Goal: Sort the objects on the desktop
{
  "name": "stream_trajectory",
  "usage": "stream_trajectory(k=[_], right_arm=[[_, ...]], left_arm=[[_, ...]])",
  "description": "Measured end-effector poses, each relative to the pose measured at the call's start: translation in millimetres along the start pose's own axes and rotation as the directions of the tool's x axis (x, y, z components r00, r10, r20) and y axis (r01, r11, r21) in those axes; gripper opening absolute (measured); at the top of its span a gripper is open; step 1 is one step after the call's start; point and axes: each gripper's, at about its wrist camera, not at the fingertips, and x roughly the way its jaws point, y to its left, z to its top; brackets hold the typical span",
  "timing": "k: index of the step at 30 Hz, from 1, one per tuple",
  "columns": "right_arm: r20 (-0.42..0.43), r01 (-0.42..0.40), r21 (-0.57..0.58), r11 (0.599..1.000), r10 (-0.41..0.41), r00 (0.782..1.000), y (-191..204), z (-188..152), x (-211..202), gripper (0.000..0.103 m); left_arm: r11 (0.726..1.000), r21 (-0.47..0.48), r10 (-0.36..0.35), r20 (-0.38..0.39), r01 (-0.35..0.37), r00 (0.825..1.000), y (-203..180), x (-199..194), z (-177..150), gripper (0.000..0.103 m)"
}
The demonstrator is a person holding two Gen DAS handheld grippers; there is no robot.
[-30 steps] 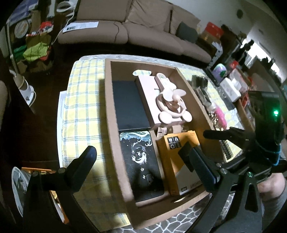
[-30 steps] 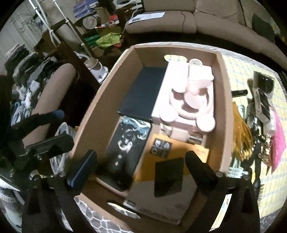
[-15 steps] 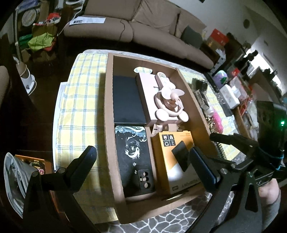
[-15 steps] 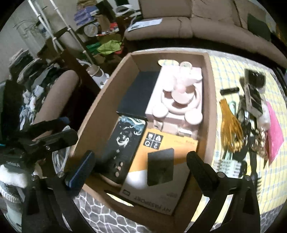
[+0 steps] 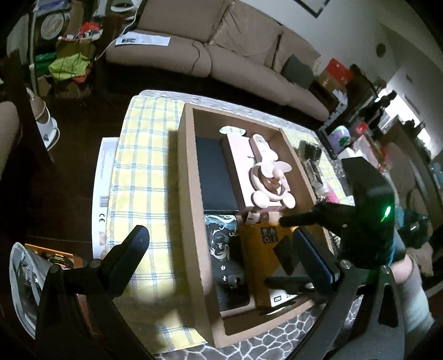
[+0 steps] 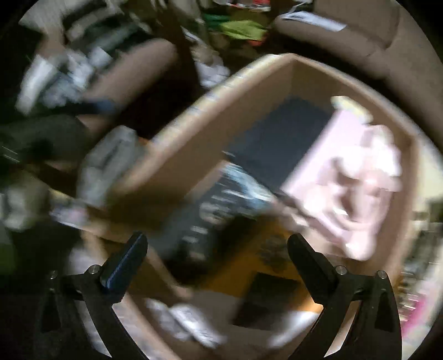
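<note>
Checked tablecloth [image 5: 144, 177] under packed carton [image 5: 191, 221]

A tan sofa [image 5: 221, 47] runs across the top of the left view, a dark cushion [image 5: 297, 70] on its right end and a paper [image 5: 142, 40] on its left seat. Below it the floor [image 5: 83, 116] lies dark. The worktop [image 5: 144, 171] at centre wears a yellow checked cloth. Cluttered shelves [image 5: 360, 105] fill the right, with bright light [image 5: 398, 102] behind. A white wall [image 5: 360, 25] spans the upper right. The right view is blurred.
</note>
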Motion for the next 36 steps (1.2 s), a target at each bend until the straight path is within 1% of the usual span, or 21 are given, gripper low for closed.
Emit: stream_trajectory(k=[1, 2, 3, 6, 8, 10, 13, 15, 18, 21, 22, 25, 28, 31, 36], right_arm=[[0.006, -0.055, 0.017, 0.998, 0.055, 0.998, -6, 2, -1, 0.103], [0.007, -0.094, 0.034, 0.995, 0.094, 0.996, -12, 5, 0, 0.103], [0.008, -0.109, 0.047, 0.993, 0.108, 0.994, -18, 8, 1, 0.103], [0.015, -0.12, 0.074, 0.99, 0.119, 0.993, -33, 17, 5, 0.103], [0.021, -0.117, 0.078, 0.99, 0.116, 0.993, -37, 19, 6, 0.103], [0.021, -0.095, 0.074, 0.993, 0.094, 0.995, -38, 18, 4, 0.103], [0.027, -0.058, 0.085, 0.995, 0.056, 0.998, -37, 16, 0, 0.103], [0.033, -0.052, 0.098, 0.994, 0.049, 0.998, -36, 10, -7, 0.103], [0.038, 0.013, 0.108, 0.994, -0.017, 0.999, -34, -1, -17, 0.103], [0.044, 0.087, 0.127, 0.988, -0.093, 0.995, -29, -14, -28, 0.103], [0.052, 0.113, 0.136, 0.984, -0.121, 0.991, -27, -19, -32, 0.103], [0.064, 0.21, 0.146, 0.967, -0.222, 0.973, -21, -31, -41, 0.103], [0.082, 0.272, 0.174, 0.946, -0.289, 0.954, -13, -45, -52, 0.103], [0.106, 0.293, 0.206, 0.934, -0.319, 0.942, -6, -58, -64, 0.103], [0.135, 0.316, 0.221, 0.923, -0.35, 0.927, 13, -75, -81, 0.103]], left_arm=[[1.0, -0.008, -0.005, -0.002, 0.005, 1.0, 3, 1, 1, 0.103], [1.0, -0.018, -0.011, -0.002, 0.011, 1.0, 6, 2, 2, 0.103], [1.0, -0.026, -0.017, -0.002, 0.017, 1.0, 8, 3, 4, 0.103], [1.0, -0.017, -0.024, -0.005, 0.024, 1.0, 6, 6, 6, 0.103], [0.999, -0.007, -0.031, -0.012, 0.031, 0.999, 1, 9, 6, 0.103], [0.999, 0.01, -0.034, -0.027, 0.034, 0.999, -6, 14, 3, 0.103], [0.999, 0.038, -0.019, -0.041, 0.021, 0.999, -15, 20, -2, 0.103], [0.999, 0.048, -0.011, -0.047, 0.013, 0.999, -20, 24, -4, 0.103], [0.998, 0.057, 0.003, -0.051, -0.001, 0.999, -26, 30, -7, 0.103], [0.997, 0.073, 0.038, -0.06, -0.034, 0.997, -32, 39, -12, 0.103], [0.997, 0.076, 0.04, -0.06, -0.035, 0.997, -33, 40, -12, 0.103], [0.995, 0.093, 0.036, -0.056, -0.031, 0.998, -40, 41, -16, 0.103], [0.993, 0.109, 0.044, -0.037, -0.04, 0.998, -48, 38, -19, 0.103], [0.994, 0.103, 0.05, -0.042, -0.046, 0.998, -52, 43, -26, 0.103], [0.988, 0.105, 0.119, -0.035, -0.114, 0.992, -60, 48, -45, 0.103]])
